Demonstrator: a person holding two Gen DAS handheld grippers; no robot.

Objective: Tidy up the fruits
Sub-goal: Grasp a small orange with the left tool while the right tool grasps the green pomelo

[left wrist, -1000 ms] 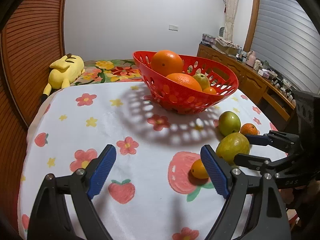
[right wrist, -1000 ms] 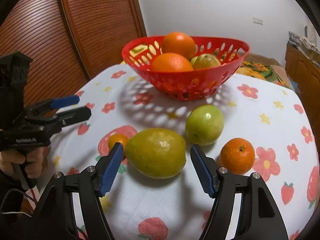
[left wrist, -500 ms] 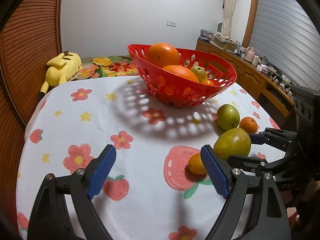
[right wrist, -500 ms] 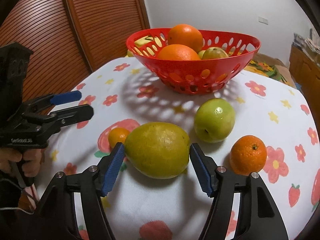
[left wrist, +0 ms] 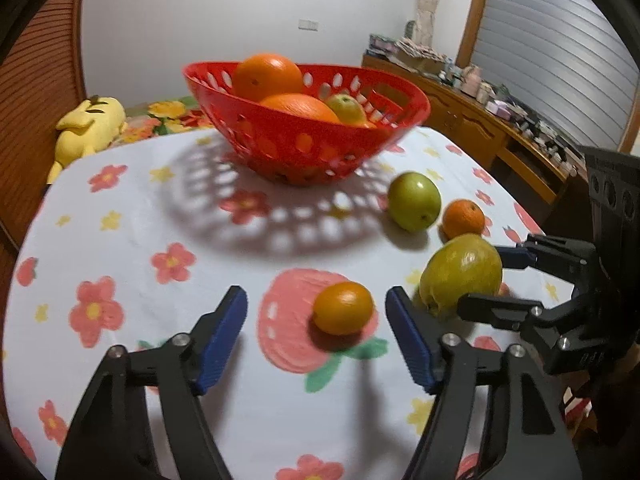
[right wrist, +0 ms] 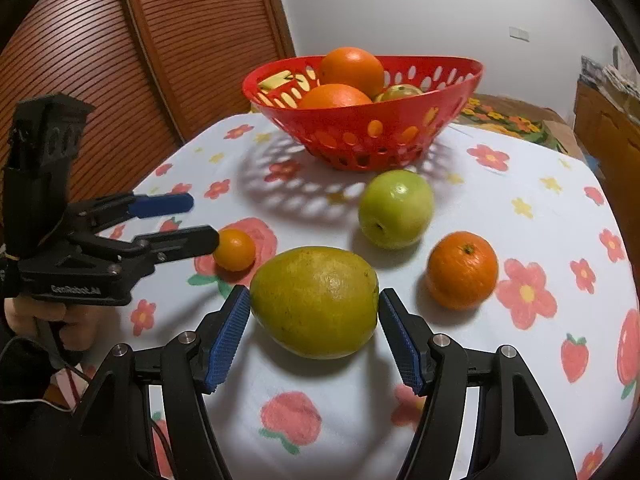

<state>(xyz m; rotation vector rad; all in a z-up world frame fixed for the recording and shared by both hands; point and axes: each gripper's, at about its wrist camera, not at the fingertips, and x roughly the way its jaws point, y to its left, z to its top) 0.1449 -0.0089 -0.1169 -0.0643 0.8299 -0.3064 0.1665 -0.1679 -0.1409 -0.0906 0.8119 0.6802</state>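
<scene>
While the right gripper (right wrist: pixel 314 336) clasps the mango (right wrist: pixel 316 302), left gripper (left wrist: pixel 316 334) fingers close around the kumquat (left wrist: pixel 343 313), untouched.

both grippers (right wrist: pixel 314 336) are showing black frames, ribbed blue pads (right wrist: pixel 230 334), silver screws; white lettering is marking the left gripper (right wrist: pixel 192 220).

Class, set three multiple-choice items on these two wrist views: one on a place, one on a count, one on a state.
1. The small orange fruit lies
A. in the basket
B. between the left gripper fingers
C. on the floor

2. Fruits on the tablecloth, outside the red basket:
A. two
B. four
C. six

3. The right gripper pads
A. flank the big yellow-green fruit
B. hold nothing near
C. grip the basket

Key: 1 B, fruit sits between closing jaws, untouched; 2 B, also green apple and mandarin; 3 A, pads at both its sides.
</scene>
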